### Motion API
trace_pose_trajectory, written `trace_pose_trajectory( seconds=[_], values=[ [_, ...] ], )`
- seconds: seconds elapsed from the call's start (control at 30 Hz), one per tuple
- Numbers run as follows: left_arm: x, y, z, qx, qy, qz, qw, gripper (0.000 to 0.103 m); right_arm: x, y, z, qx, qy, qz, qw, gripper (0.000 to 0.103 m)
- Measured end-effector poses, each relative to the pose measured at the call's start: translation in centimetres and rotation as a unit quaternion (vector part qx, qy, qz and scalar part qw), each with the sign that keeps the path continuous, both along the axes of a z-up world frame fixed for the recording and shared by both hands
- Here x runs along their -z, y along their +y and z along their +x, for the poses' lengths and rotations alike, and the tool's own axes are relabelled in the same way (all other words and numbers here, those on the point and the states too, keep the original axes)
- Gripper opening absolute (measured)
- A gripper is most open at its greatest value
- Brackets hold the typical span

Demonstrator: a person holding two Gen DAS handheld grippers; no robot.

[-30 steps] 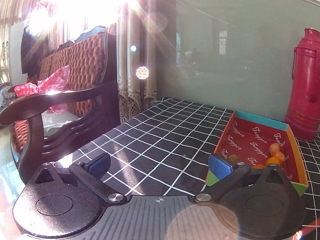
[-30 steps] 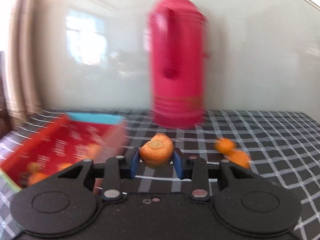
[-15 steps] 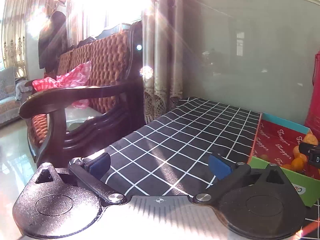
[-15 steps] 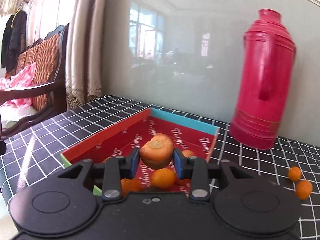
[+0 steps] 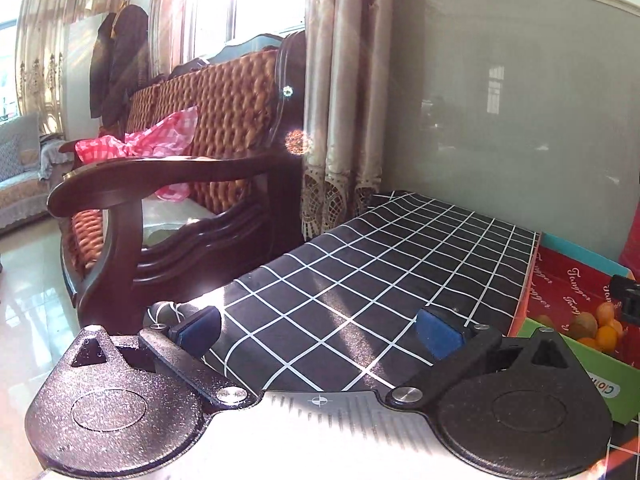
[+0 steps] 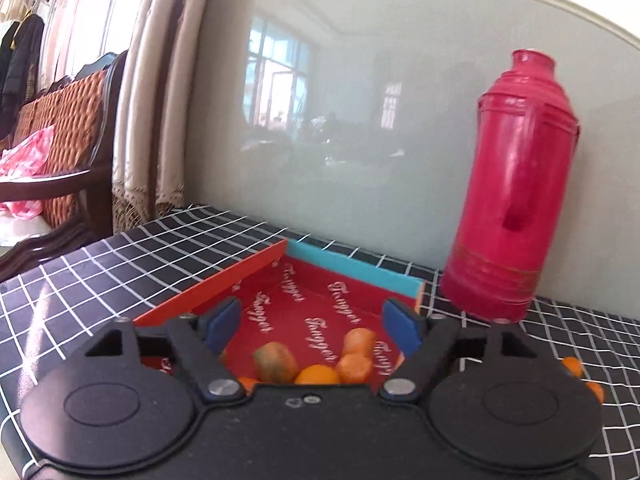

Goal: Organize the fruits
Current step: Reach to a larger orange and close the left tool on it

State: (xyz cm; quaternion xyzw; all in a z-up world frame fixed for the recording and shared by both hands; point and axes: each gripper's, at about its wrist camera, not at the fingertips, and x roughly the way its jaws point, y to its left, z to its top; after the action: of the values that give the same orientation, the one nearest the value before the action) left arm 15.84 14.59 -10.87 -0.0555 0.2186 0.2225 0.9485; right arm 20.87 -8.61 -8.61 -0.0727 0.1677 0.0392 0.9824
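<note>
Box point(image 5: 576, 280) and thermos point(image 5: 632, 236) cut by right edge; fruits point(image 6: 576, 366) behind claw body.

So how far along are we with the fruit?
Several fruits already lie in the red box. The right gripper hangs over it, jaws opening with nothing between them; the left gripper is open and empty. Two oranges on the cloth remain.

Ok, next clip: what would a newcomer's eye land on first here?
Probably the tall red flask standing on the checked tablecloth against the wall, right of the red box. Next, the small orange fruits lying in that box, just beyond the right gripper, whose jaws are opening with nothing between them. In the left view, a sunlit wooden sofa dominates.
</note>
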Motion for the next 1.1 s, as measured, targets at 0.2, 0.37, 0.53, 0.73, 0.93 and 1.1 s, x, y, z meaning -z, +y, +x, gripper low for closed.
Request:
trace_pose_trajectory(
  seconds=[0.2,0.37,0.53,0.73,0.93,1.1],
  values=[
    [-0.1,-1.0,0.1,0.008,0.0,0.007,0.9999,0.103,-0.9,-2.6,-1.0,0.067,-0.02,-0.016,0.997,0.091],
    [-0.1,-2.9,0.5,0.024,0.003,0.015,0.9996,0.103,-1.7,-5.7,-2.7,0.163,-0.072,-0.047,0.983,0.097],
    [-0.4,-6.1,0.9,0.066,-0.008,0.025,0.9975,0.103,-2.1,-9.9,-4.6,0.243,-0.102,-0.055,0.963,0.097],
    [-0.3,-12.5,1.2,0.16,-0.032,0.055,0.9851,0.103,-1.5,-16.2,-6.0,0.34,-0.091,-0.044,0.935,0.097],
    [0.3,-18.6,1.6,0.253,-0.037,0.06,0.9649,0.103,-0.6,-21.7,-7.4,0.43,-0.063,-0.037,0.9,0.097],
    [0.4,-23.3,3.0,0.308,-0.025,0.055,0.9493,0.103,0.2,-24.6,-8.6,0.484,-0.054,-0.041,0.873,0.097]
  ],
)
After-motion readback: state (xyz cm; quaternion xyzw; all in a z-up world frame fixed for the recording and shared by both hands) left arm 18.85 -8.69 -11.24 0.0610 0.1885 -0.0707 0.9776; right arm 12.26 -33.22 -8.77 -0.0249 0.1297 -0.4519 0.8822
